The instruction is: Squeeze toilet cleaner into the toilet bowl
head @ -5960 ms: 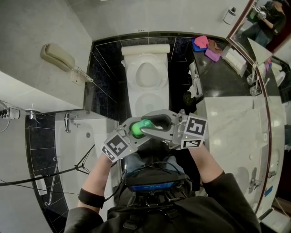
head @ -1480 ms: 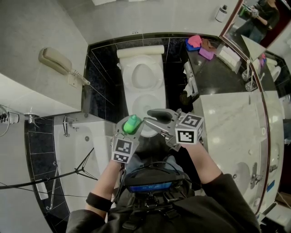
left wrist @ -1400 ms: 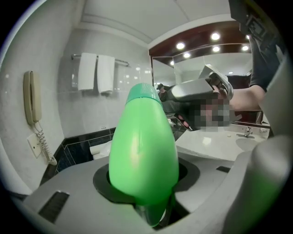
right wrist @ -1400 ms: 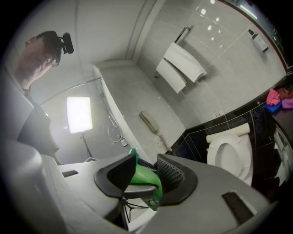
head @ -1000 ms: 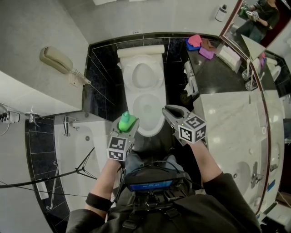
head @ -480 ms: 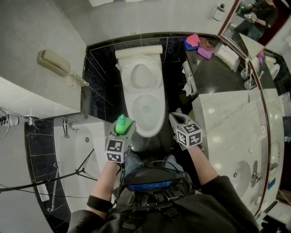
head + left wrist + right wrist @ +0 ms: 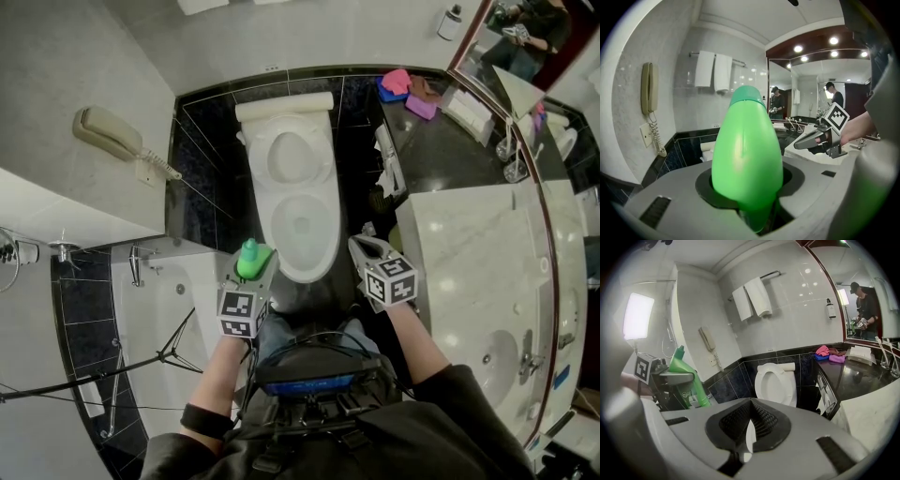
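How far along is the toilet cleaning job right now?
Early. Done: the toilet lid is up, the bowl open, and the left gripper is shut on the green bottle. In hand: the bottle stands upright beside the bowl; the right gripper is shut and empty. Left: tip it over the bowl and squeeze.

Ahead of the left gripper [image 7: 255,272] and the right gripper [image 7: 360,245], the toilet bowl [image 7: 302,246] lies open, with free air above its rim and in the gap between the two tools. Left of the left gripper, whose green bottle [image 7: 249,256] juts forward, the bathtub [image 7: 159,300] edge crowds close. Right of the right gripper, the marble counter [image 7: 469,272] blocks passage.
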`<move>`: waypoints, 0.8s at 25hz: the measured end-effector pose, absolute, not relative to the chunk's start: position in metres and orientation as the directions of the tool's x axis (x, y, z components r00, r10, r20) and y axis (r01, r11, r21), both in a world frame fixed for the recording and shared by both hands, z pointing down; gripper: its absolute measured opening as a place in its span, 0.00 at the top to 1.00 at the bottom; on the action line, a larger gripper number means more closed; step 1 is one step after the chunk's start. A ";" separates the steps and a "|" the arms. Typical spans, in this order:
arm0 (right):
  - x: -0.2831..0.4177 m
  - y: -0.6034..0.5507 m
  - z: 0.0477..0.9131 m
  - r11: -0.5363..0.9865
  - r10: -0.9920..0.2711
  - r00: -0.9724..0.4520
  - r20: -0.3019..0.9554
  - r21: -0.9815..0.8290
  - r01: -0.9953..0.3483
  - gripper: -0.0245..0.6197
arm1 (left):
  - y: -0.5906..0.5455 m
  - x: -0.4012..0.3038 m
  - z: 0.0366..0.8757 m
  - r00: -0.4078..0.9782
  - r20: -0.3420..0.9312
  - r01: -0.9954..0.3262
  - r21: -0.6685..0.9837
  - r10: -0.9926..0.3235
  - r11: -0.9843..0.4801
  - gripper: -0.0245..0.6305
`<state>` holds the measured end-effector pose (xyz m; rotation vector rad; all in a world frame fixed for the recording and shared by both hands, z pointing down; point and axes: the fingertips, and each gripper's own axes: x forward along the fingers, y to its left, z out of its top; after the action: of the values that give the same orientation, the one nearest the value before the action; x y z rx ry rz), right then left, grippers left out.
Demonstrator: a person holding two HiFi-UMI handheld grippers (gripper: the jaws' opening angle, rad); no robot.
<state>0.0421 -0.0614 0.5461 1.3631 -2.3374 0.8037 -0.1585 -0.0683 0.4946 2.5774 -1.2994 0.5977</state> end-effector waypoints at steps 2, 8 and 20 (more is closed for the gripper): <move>0.044 -0.062 0.548 0.384 -0.693 -0.491 0.528 -0.306 -0.871 0.95 | -0.069 -0.157 0.495 0.539 0.436 -0.798 -0.010 -0.720 -0.603 0.67; 0.057 -0.061 0.547 0.361 -0.714 -0.469 0.519 -0.300 -0.883 0.95 | -0.071 -0.141 0.492 0.566 0.441 -0.772 -0.014 -0.697 -0.636 0.67; 0.133 -0.053 0.537 0.294 -0.768 -0.407 0.494 -0.293 -0.910 0.95 | -0.086 -0.035 0.489 0.662 0.430 -0.667 -0.035 -0.614 -0.744 0.67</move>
<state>0.1334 -0.0533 0.5369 1.5353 -2.3055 0.7884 -0.0345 -0.0860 0.4890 2.7480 -1.0648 0.6412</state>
